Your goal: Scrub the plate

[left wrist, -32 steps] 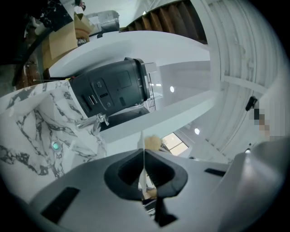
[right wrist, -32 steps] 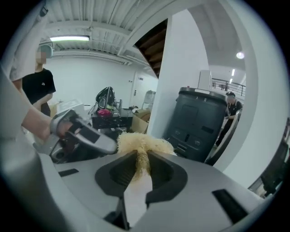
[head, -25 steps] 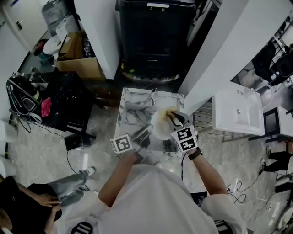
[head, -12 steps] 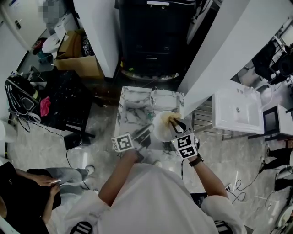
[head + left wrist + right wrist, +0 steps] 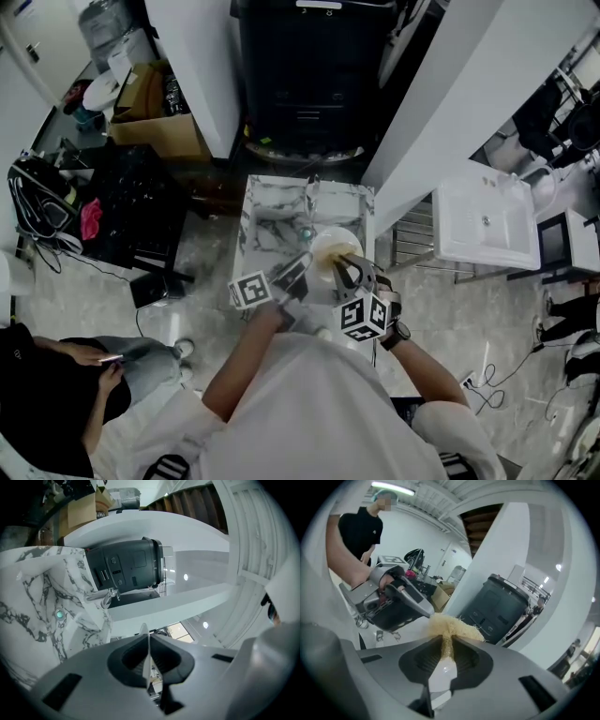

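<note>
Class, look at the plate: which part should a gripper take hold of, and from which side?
Take the plate by its thin rim, coming in edge-on from the person's left, as the left gripper does. The rim is thin enough to fit between nearly closed fingers, and that leaves the face free for the scrubber.

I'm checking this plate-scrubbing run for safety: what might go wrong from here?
1. The left gripper holds the plate only by its thin rim. Pressure from scrubbing might twist it loose and drop it onto the marble basin.
2. The right gripper pinches just a narrow fold of the fibrous scrubber, so dragging it across the plate could pull it out.
</note>
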`<state>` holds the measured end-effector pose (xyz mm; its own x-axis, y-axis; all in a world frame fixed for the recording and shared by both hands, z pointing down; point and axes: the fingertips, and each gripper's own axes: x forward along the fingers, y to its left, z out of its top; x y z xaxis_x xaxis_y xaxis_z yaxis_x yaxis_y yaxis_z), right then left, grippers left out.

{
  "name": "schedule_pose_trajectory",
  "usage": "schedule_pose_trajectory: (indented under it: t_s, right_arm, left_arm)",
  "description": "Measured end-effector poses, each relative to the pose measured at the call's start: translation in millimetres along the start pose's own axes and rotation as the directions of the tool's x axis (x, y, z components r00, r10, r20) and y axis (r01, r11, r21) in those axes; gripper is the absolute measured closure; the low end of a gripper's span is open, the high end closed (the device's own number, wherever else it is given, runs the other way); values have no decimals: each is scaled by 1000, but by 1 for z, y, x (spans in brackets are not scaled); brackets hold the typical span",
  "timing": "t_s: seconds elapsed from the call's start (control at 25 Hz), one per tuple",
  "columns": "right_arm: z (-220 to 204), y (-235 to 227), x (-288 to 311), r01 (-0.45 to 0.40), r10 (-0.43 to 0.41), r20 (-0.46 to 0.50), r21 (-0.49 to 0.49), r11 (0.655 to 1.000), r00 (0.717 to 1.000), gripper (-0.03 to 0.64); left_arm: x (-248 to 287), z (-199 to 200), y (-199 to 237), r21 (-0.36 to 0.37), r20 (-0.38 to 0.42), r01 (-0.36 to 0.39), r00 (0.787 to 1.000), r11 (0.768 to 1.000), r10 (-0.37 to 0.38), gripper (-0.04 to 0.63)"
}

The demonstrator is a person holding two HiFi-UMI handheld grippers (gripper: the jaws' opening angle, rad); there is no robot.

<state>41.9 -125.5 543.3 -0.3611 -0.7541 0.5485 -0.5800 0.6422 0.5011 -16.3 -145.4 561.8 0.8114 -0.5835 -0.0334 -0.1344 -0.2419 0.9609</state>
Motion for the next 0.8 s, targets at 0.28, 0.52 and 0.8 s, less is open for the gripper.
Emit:
schedule_pose_trajectory:
  t_s: [0.28, 0.52, 0.8]
  right_arm:
    - [-2, 20, -6, -89, 87, 23, 85, 992, 996, 554]
    - [10, -5, -19, -124, 76, 141, 375, 919, 987, 560]
    - [-9, -40, -14, -81, 47, 83, 462, 883, 995, 563]
  left_arm:
    - [-12, 1, 3, -46, 28, -2, 1000, 999, 3, 577]
    - [-17, 1, 1, 38, 12, -14, 1000, 999, 14, 577]
    - [-23, 5, -1, -16, 58, -4, 998, 1000, 5, 577]
